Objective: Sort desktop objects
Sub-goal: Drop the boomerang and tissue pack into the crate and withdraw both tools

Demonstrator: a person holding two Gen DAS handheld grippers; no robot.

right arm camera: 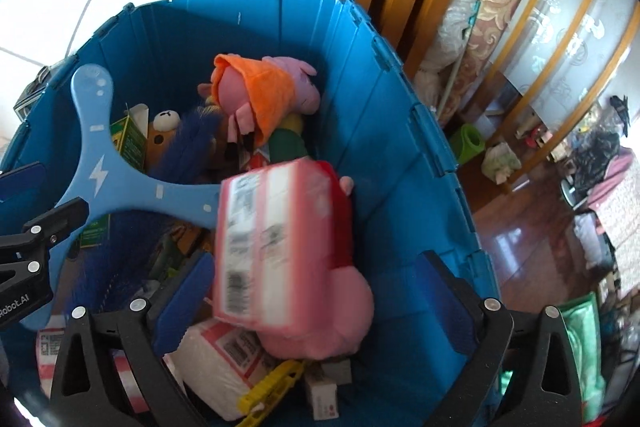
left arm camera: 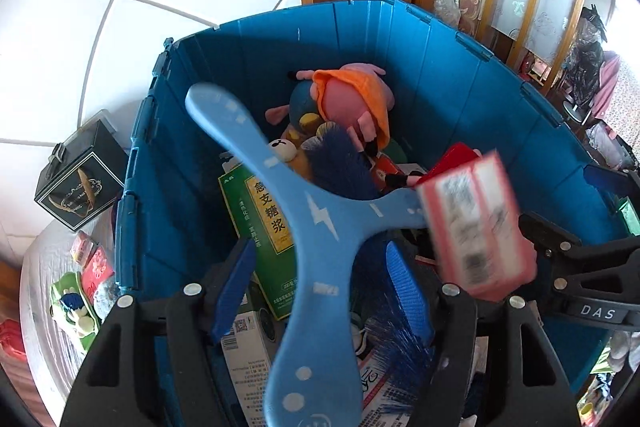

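Note:
Both grippers hang over an open blue crate. A light-blue three-armed boomerang stands between the blue pads of my left gripper, with a gap on each side, so the jaws are open. A pink-and-white box, blurred, lies between the widely spread fingers of my right gripper. It sits close to the left pad and far from the right one. The right gripper is open.
The crate holds a pink plush with an orange cloth, a green box, a dark blue brush, white packets and a yellow clip. A black tin and small packs lie left of it.

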